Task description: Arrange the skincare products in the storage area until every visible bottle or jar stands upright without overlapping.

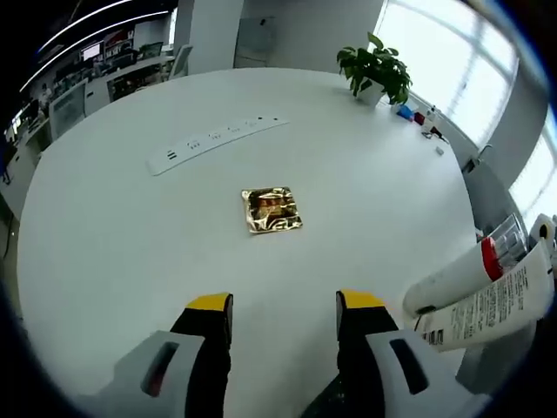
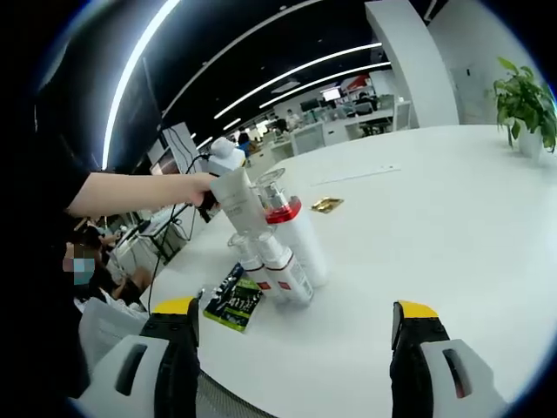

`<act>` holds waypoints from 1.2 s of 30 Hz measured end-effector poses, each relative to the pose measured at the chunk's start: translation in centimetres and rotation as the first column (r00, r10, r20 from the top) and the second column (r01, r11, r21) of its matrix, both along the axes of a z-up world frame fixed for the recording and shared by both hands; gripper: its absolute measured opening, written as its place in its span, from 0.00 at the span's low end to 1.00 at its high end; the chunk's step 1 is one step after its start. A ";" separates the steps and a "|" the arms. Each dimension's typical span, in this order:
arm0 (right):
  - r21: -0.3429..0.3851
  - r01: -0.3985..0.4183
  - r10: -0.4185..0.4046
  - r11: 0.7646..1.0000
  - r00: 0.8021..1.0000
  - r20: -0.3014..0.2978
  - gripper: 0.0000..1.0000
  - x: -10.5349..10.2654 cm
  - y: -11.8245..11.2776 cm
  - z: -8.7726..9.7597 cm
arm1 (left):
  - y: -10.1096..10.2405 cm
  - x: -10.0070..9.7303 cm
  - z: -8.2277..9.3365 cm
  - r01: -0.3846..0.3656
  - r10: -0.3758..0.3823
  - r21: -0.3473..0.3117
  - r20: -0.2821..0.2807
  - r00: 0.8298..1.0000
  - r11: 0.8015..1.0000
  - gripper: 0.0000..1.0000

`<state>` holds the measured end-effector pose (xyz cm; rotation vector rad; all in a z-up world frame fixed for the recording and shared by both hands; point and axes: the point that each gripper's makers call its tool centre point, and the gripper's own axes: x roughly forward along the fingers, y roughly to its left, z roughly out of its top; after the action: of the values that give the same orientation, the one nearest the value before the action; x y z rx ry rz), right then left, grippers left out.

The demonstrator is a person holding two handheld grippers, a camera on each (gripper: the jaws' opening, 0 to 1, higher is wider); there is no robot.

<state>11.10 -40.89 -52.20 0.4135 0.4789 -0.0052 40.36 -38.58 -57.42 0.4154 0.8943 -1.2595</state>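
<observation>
1. While both tongs sit at the bottom of their own views, the left gripper (image 1: 285, 305) is released: yellow-tipped jaws apart, bare white table (image 1: 113, 244) between them, nothing held.
2. Right gripper (image 2: 291, 315) likewise released, jaws spread wide w/ only tabletop between them.
3. Left gripper view: gold foil sachet (image 1: 271, 210) lies flat at frame centre, well above the jaw tips.
4. Same view, right edge: white tube (image 1: 492, 306) w/ printed text lies on its side, touching a white bottle w/ red band (image 1: 459, 277); both tilted or lying, can't tell which.
5. White power strip (image 1: 213, 139) lies upper left of centre; potted plant (image 1: 376, 70) at top right.
6. Right gripper view, centre-left: cluster of white bottles (image 2: 283, 248) w/ red bands and clear caps, packed close, touching each other.
7. A person's hand (image 2: 193, 187) at left grips a pale tube (image 2: 233, 193) just above that cluster.
8. Dark green sachet (image 2: 233, 305) lies flat at the cluster's lower left, near the left jaw.
</observation>
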 end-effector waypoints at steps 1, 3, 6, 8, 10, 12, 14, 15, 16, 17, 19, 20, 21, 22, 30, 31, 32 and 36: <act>0.000 0.003 -0.003 1.000 1.000 -0.001 0.96 0.0 -0.1 -0.2 | -0.3 -0.1 0.0 -0.004 0.004 -0.003 0.001 1.000 1.000 0.42; 0.004 0.006 -0.006 1.000 1.000 -0.008 0.95 -0.1 -0.2 -0.4 | -1.1 0.3 -0.2 -0.014 0.014 -0.014 0.004 1.000 1.000 0.40; 0.007 0.015 -0.015 1.000 1.000 -0.013 0.95 0.0 -0.3 -0.5 | -2.2 1.4 -1.0 -0.014 0.014 -0.017 0.007 1.000 1.000 0.38; 0.011 0.016 -0.016 1.000 1.000 -0.022 0.95 -0.1 -0.3 -0.7 | -2.8 2.0 -1.3 -0.028 0.028 -0.025 0.005 1.000 0.999 0.36; 0.013 0.018 -0.018 1.000 0.999 -0.026 0.94 -0.1 -0.3 -0.8 | -2.7 1.8 -1.3 -0.042 0.042 -0.027 -0.005 0.999 0.999 0.33; 0.015 0.021 -0.021 1.000 0.999 -0.027 0.94 -0.1 -0.2 -0.7 | -2.7 2.0 -1.4 -0.058 0.057 -0.029 -0.014 0.998 0.998 0.31; 0.018 0.022 -0.022 1.000 0.999 -0.032 0.94 -0.1 -0.1 -0.7 | -3.1 2.5 -1.8 -0.073 0.072 -0.030 -0.023 0.997 0.997 0.29; 0.019 0.023 -0.023 1.000 0.999 -0.033 0.94 0.0 -0.1 -0.7 | -3.2 2.6 -1.9 -0.075 0.075 -0.031 -0.022 0.997 0.997 0.29; 0.020 0.024 -0.023 1.000 0.999 -0.037 0.94 -0.1 -0.2 -0.9 | -3.4 2.6 -1.8 -0.079 0.079 -0.034 -0.019 0.997 0.996 0.29; 0.020 0.024 -0.023 1.000 0.999 -0.039 0.94 0.0 -0.2 -0.9 | -3.5 2.7 -1.7 -0.084 0.084 -0.038 -0.016 0.996 0.996 0.29; 0.024 0.026 -0.025 0.999 0.999 -0.041 0.94 0.0 -0.1 -0.9 | -3.8 2.9 -1.9 -0.094 0.093 -0.045 -0.018 0.995 0.995 0.28; 0.024 0.028 -0.026 0.999 0.999 -0.043 0.94 0.0 -0.1 -0.9 | -4.1 3.2 -2.1 -0.099 0.098 -0.048 -0.024 0.995 0.994 0.27; 0.024 0.028 -0.027 0.999 0.999 -0.043 0.94 -0.1 -0.2 -0.9 | -4.3 3.4 -2.3 -0.099 0.098 -0.048 -0.025 0.995 0.994 0.27; 0.025 0.030 -0.028 0.999 0.999 -0.044 0.94 -0.1 -0.2 -0.9 | -4.5 3.4 -2.4 -0.099 0.097 -0.046 -0.026 0.995 0.994 0.27; 0.027 0.038 -0.037 0.999 0.998 -0.046 0.94 -0.2 -0.4 -0.9 | -6.0 4.1 -3.2 -0.094 0.093 -0.059 -0.009 0.996 0.994 0.24; 0.027 0.039 -0.038 0.999 0.998 -0.046 0.94 -0.2 -0.4 -0.9 | -6.0 3.9 -3.2 -0.090 0.090 -0.054 0.005 0.996 0.994 0.23; 0.028 0.040 -0.039 0.999 0.998 -0.046 0.94 -0.2 -0.4 -0.9 | -5.9 4.4 -3.6 -0.067 0.069 -0.030 0.063 0.996 0.997 0.20; 0.027 0.043 -0.042 0.999 0.998 -0.047 0.94 -0.3 -0.6 -1.0 | -7.0 3.7 -3.5 -0.020 0.025 -0.041 0.115 0.993 0.999 0.16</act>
<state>10.85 -41.45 -53.19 0.4517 0.5162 -0.0493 44.10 -45.58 -60.93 0.4405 0.7730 -1.2185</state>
